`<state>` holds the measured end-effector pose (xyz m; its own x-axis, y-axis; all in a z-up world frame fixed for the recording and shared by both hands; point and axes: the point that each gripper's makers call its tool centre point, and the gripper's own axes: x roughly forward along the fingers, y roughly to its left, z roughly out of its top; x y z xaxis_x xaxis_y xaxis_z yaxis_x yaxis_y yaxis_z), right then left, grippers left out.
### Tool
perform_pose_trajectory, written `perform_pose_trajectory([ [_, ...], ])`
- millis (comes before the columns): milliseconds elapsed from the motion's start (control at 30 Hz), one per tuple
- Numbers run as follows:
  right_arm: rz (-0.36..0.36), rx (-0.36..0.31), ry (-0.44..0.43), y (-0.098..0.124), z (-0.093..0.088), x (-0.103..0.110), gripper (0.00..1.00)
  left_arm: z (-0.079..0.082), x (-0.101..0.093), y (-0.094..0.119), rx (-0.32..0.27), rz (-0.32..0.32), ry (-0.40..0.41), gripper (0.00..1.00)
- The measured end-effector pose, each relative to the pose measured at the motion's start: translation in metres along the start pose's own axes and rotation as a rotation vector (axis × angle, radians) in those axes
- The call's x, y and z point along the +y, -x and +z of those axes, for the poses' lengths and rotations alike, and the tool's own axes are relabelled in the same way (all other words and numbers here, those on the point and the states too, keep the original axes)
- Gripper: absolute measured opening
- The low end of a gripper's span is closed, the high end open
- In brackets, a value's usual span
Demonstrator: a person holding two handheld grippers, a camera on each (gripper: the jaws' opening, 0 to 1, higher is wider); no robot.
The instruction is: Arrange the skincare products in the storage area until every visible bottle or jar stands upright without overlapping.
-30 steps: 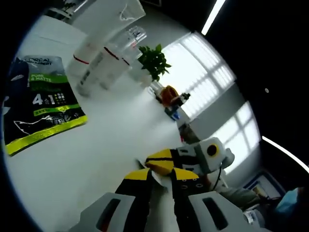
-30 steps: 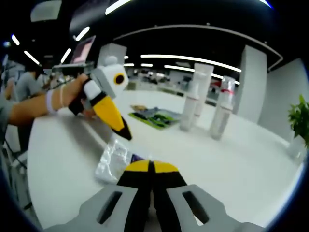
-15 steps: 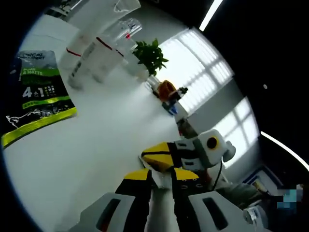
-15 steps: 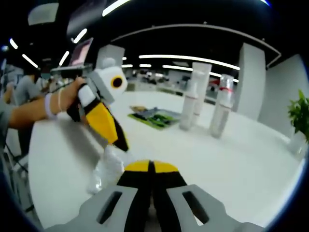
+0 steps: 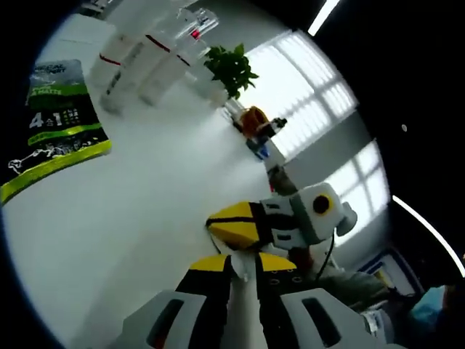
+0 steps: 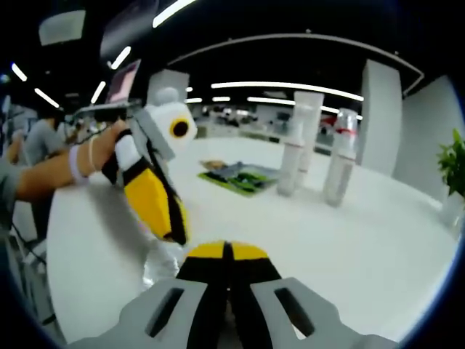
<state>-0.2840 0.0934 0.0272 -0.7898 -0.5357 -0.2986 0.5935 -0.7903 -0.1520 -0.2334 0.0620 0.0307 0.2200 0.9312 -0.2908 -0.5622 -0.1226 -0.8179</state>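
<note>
A white desk carries everything. In the right gripper view, two tall white bottles stand upright in the upper right of the frame: a plain one and, just beside it to the right, a clear-capped bottle with a red band. In the left gripper view the same bottles lean across the upper left of the frame, with a potted plant just behind them. A flat green and black sachet lies on the desk at the left edge of that view; in the right gripper view it sits left of the bottles, near the middle of the frame.

The left gripper shows its yellow-tipped jaws nearly together at the bottom of its own view, pinched on a thin pale edge that looks like the clear plastic packet. In the right gripper view this gripper comes down from the left, held by a person's hand, its tips meeting the packet at the lower left of centre.

The right gripper has its jaws pressed together at the bottom of its view, with the packet just beside the tips; whether they clamp any of it cannot be told. In the left gripper view the right gripper lies across the lower middle, its yellow tips touching the left one's tips.
</note>
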Motion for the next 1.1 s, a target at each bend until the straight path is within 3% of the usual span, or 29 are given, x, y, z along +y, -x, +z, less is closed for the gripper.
perform_pose_trajectory([
  [200, -0.01, 0.004, 0.01, 0.001, 0.0, 0.001, 0.0, 0.0, -0.001, -0.003, 0.015, 0.015, -0.024, 0.14],
  [300, -0.032, -0.006, 0.102, 0.003, 0.002, -0.003, 0.0, 0.002, 0.0, -0.002, 0.009, 0.026, -0.027, 0.14],
  [367, -0.072, -0.015, 0.077, 0.005, 0.005, -0.007, 0.0, 0.005, 0.003, 0.0, -0.002, 0.039, -0.029, 0.14],
  [433, -0.049, -0.067, 0.025, 0.013, 0.016, -0.005, 0.0, 0.011, 0.003, 0.004, -0.028, 0.036, -0.012, 0.14],
  [533, -0.012, 0.028, -0.053, 0.024, 0.008, 0.001, 0.0, 0.017, 0.003, 0.008, -0.055, 0.037, 0.004, 0.14],
  [600, -0.008, 0.062, -0.027, 0.029, 0.003, 0.004, 0.0, 0.019, 0.003, 0.009, -0.067, 0.043, -0.001, 0.13],
  [700, -0.035, 0.078, 0.011, 0.032, -0.004, -0.001, 0.0, 0.02, 0.001, 0.009, -0.073, 0.042, -0.004, 0.13],
  [900, -0.038, 0.08, -0.025, 0.035, -0.01, -0.006, 0.0, 0.023, 0.004, 0.012, -0.093, 0.062, -0.004, 0.13],
  [967, -0.038, 0.085, -0.02, 0.034, -0.012, -0.004, 0.0, 0.02, 0.013, 0.015, -0.074, 0.126, -0.024, 0.13],
  [1100, -0.045, 0.091, 0.009, 0.033, -0.012, -0.003, 0.0, 0.011, 0.015, 0.013, -0.031, 0.15, -0.036, 0.13],
])
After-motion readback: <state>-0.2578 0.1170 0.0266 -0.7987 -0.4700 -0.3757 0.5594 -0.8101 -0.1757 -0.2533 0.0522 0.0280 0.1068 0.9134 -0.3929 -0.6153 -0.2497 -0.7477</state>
